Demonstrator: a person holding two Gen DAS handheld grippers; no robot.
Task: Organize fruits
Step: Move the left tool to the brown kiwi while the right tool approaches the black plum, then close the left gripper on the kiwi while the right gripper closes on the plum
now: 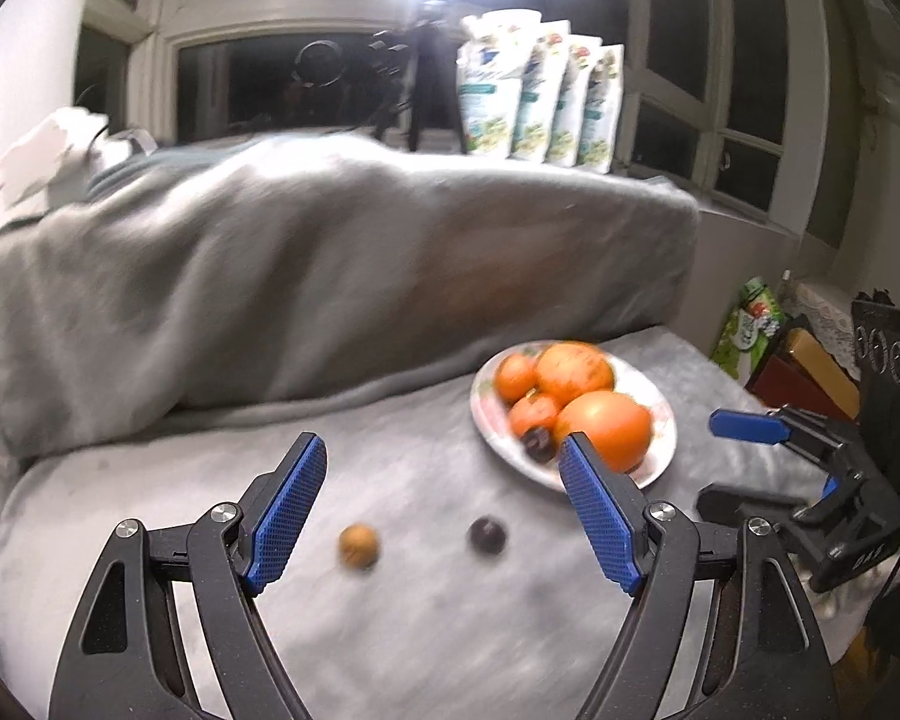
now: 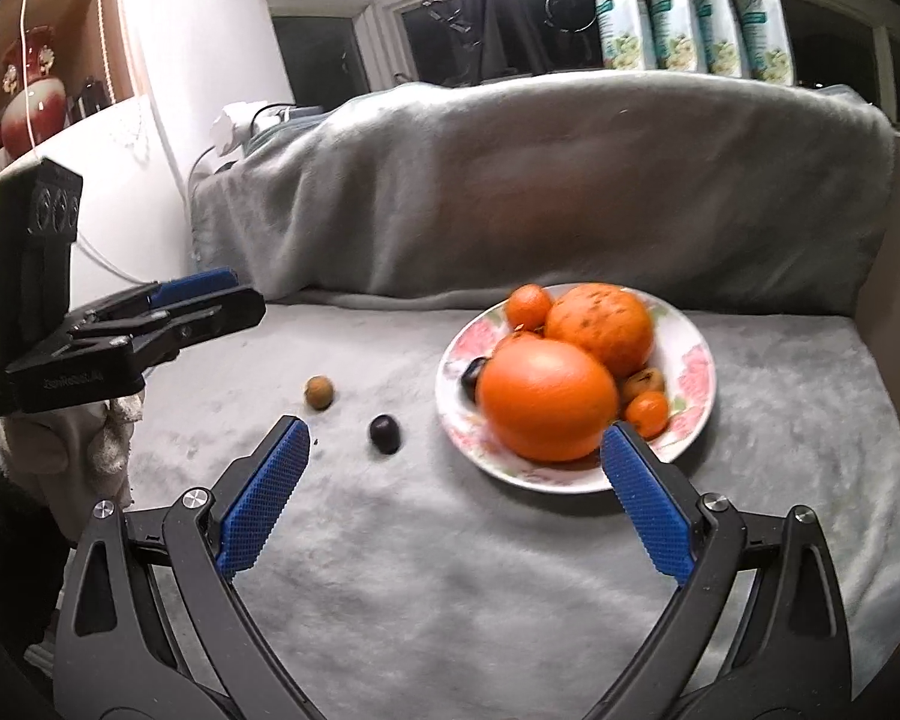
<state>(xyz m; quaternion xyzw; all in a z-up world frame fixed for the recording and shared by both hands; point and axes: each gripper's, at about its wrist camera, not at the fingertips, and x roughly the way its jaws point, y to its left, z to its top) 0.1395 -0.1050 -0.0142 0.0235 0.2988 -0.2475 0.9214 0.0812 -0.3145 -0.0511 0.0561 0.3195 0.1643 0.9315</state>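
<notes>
Evidently two small fruits are left off the plate (image 2: 699,372): a tan round fruit (image 1: 359,546) and a dark plum-like fruit (image 1: 488,534), both lying apart on the grey blanket (image 1: 426,630) that covers the surface. The plate is already piled with two large oranges (image 2: 549,399) and several smaller orange fruits (one more dark fruit is tucked at its rim), so the loose pair is judged to be what remains to be gathered. The left gripper (image 1: 441,507) is held wide, nothing between its blue pads, and is aimed downward so that the two loose fruits are framed in its span. The right gripper (image 2: 453,471) is likewise spread wide and empty, kept low near the plate's front rim, presumably in readiness. A gloved hand (image 2: 75,450) is seen carrying the left gripper.
</notes>
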